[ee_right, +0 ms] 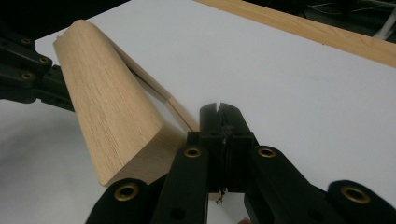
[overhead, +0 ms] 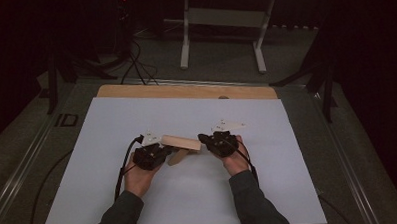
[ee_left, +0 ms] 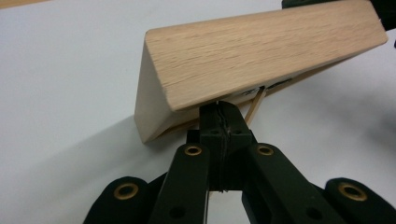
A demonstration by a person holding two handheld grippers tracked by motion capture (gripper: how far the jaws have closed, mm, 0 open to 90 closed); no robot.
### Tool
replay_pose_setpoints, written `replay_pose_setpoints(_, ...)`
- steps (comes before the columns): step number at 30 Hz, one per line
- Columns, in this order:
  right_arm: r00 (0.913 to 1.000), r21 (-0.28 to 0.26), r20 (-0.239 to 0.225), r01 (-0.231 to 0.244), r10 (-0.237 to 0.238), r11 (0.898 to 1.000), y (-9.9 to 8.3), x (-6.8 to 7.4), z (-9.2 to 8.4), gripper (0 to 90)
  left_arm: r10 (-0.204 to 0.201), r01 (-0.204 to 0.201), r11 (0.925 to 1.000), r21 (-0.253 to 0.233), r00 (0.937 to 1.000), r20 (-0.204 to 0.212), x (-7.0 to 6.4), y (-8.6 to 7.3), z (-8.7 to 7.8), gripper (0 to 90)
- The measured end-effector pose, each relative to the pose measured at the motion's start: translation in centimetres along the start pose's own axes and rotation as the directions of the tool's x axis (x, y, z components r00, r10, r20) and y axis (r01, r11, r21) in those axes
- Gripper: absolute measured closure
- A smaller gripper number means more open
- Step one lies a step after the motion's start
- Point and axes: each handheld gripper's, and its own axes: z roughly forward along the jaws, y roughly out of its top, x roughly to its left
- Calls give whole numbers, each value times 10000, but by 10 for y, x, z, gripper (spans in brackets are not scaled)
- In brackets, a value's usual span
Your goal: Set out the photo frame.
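What my closed jaws pinch is hard to make out: under the pale, grainy oak-coloured wedge-shaped wooden block (ee_left: 261, 51), my left gripper (ee_left: 223, 116) seems clenched on a thin wooden strip (ee_left: 256, 103). My right gripper (ee_right: 223, 122) is clenched beside the block's other end. The block hangs tilted above the smooth white sheet (overhead: 269, 179).

Dim room; white-legged table (overhead: 223, 18) behind

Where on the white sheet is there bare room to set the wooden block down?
Free patches: the white sheet right of the right gripper, left of the left gripper, and between the wooden block and the bare wooden strip. It is crowded at the middle, where both grippers meet the block.
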Motion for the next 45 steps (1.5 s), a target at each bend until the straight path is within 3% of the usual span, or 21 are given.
replay_pose_setpoints(32,9996,92,-45,268,-267,9996,-5,5,-5,889,333,-329,9994,-112,9989,340,-17,7,4,893)
replay_pose_setpoints(45,9999,164,-153,14,-11,9999,-5,1,1,893,367,-365,9993,-76,9987,340,-17,7,6,894)
